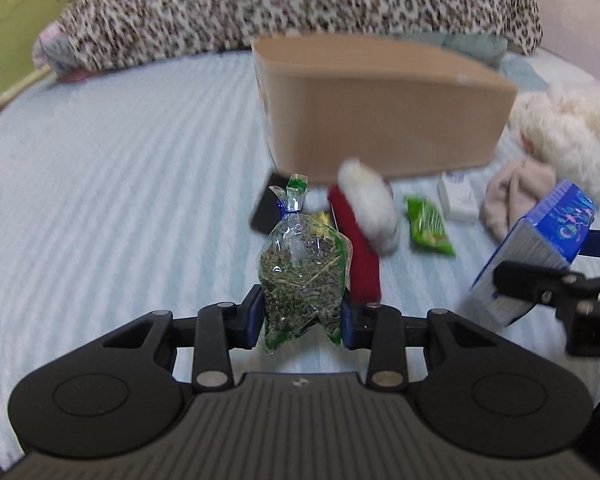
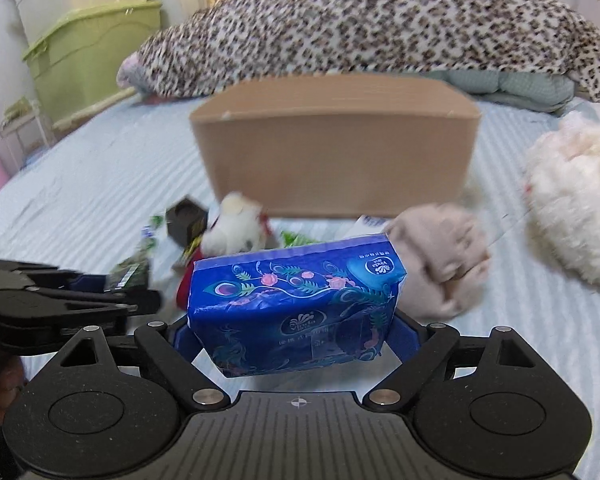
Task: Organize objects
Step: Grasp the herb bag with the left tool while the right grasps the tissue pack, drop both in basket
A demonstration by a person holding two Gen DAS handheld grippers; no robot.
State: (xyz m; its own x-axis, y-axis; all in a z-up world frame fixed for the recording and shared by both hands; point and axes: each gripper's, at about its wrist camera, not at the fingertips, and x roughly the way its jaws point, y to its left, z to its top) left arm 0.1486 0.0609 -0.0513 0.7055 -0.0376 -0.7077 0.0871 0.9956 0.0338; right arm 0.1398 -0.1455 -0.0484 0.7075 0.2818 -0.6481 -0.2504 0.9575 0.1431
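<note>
My left gripper [image 1: 302,314] is shut on a clear bag of dried green herbs [image 1: 302,276] and holds it above the bed. My right gripper [image 2: 290,334] is shut on a blue tissue pack [image 2: 296,304], also lifted; the pack shows at the right of the left wrist view [image 1: 536,256]. A brown cardboard box [image 1: 384,108] stands ahead on the bed, also in the right wrist view [image 2: 336,152]. In front of it lie a small white plush with red cloth [image 1: 366,208], a green snack packet [image 1: 430,226], a white box [image 1: 458,198], a dark box [image 2: 186,220] and a beige cloth [image 2: 440,260].
The bed has a light blue striped sheet [image 1: 120,168]. A leopard-print blanket [image 1: 300,4] lies along the back. A fluffy white plush [image 2: 576,200] is at the right. A green storage bin [image 2: 88,60] stands left of the bed.
</note>
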